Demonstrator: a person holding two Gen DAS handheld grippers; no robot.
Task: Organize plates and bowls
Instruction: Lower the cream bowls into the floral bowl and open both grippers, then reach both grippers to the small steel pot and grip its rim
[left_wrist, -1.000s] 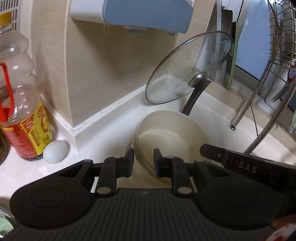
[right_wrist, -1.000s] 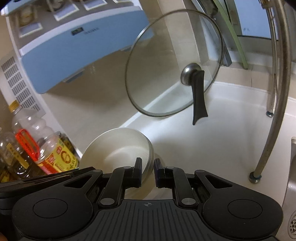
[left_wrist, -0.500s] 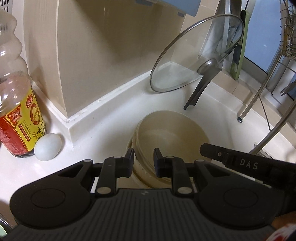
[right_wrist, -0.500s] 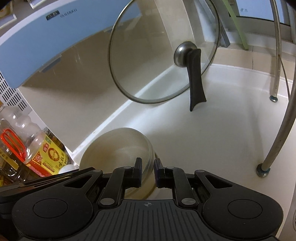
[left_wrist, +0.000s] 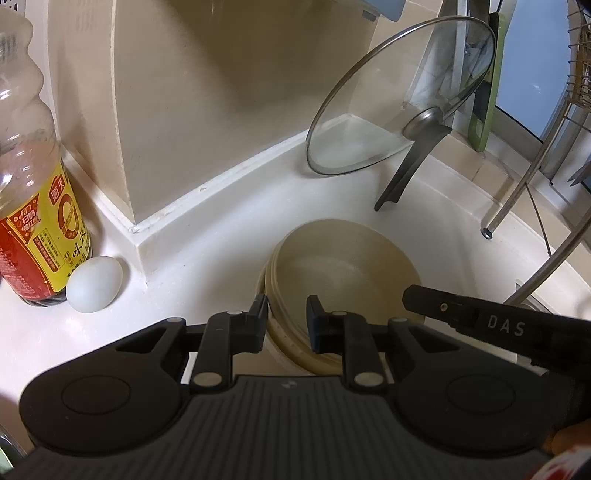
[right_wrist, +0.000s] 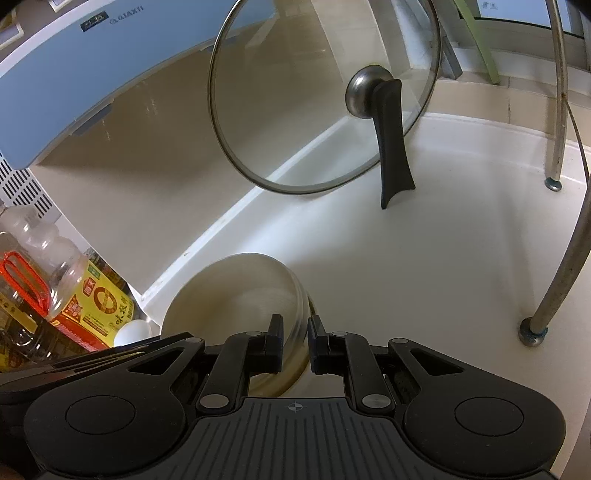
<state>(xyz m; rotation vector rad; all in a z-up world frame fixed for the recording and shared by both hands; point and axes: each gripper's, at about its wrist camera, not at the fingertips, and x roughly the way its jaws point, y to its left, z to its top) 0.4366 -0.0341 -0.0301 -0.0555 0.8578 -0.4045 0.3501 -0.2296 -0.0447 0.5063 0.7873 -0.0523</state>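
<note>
Left wrist view: counter (left_wrist: 207, 266) carries the lid (left_wrist: 399, 99) propped at 1 o'clock. Bowls (left_wrist: 343, 273) sit stacked centre, each side pinched by left gripper (left_wrist: 287, 317) and right gripper (right_wrist: 295, 341), steadying the stack.

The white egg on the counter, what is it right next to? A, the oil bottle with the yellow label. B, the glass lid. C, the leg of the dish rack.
A: the egg lies at the foot of the oil bottle, far from the glass lid.
</note>
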